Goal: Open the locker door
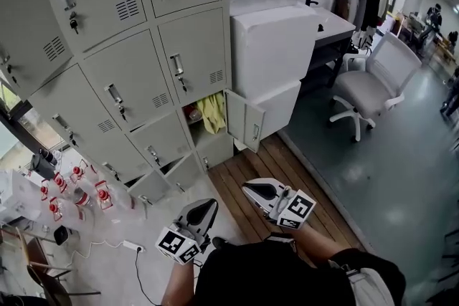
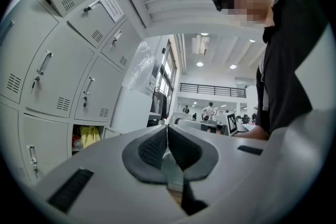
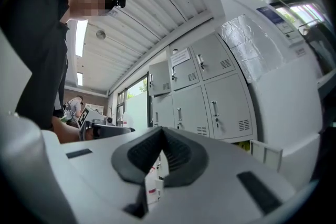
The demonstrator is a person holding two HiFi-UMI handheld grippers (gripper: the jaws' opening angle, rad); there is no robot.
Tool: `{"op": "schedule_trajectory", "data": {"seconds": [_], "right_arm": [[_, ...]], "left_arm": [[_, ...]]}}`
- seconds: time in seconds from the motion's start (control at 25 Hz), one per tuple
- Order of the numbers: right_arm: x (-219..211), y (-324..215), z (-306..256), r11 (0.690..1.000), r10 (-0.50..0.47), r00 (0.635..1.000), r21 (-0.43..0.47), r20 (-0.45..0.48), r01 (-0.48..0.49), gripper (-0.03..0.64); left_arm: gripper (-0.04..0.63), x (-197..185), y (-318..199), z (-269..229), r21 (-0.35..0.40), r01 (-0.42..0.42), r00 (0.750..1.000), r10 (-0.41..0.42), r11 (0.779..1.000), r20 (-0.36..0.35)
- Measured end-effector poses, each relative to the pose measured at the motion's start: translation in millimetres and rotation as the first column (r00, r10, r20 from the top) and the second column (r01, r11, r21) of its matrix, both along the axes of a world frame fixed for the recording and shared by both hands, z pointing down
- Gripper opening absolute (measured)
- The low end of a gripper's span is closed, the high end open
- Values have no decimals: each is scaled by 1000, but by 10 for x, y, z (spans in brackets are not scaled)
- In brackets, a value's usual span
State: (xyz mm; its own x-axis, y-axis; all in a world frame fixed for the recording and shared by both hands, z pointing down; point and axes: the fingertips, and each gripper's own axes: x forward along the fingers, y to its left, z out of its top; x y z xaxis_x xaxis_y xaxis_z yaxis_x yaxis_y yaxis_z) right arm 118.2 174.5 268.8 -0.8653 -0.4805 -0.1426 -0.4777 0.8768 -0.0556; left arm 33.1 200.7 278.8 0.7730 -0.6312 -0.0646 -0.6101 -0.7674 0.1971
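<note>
Locker door (ajar) stands well beyond the left hand-held gripper and right hand-held gripper; both closed, empty.

Wooden floor strip under the lockers; white office chair on grey floor.

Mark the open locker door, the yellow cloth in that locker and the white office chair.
open locker door [image 1: 244, 122], head view, middle of the door panel.
yellow cloth [image 1: 213, 113], head view, middle of the hanging fabric.
white office chair [image 1: 367, 91], head view, on the seat cushion.
</note>
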Motion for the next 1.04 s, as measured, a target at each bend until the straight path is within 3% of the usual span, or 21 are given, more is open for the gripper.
{"op": "schedule_trajectory", "data": {"seconds": [0.36,0.64,0.84,1.04], "right_arm": [[236,868,219,999,-16,1000,-41,7,16,11],[423,1030,258,999,7,1000,-37,-11,-8,11],[552,1215,403,998,41,999,-47,-34,-43,11],[646,1301,540,996,57,998,-63,-32,-59,11]], "left_arm": [[17,260,893,208,-71,-15,999,18,997,37],[17,302,1057,88,-37,-13,998,15,999,54],[17,361,1286,356,-88,-33,998,38,996,58],[17,454,1387,422,-74,-52,996,57,996,69]]}}
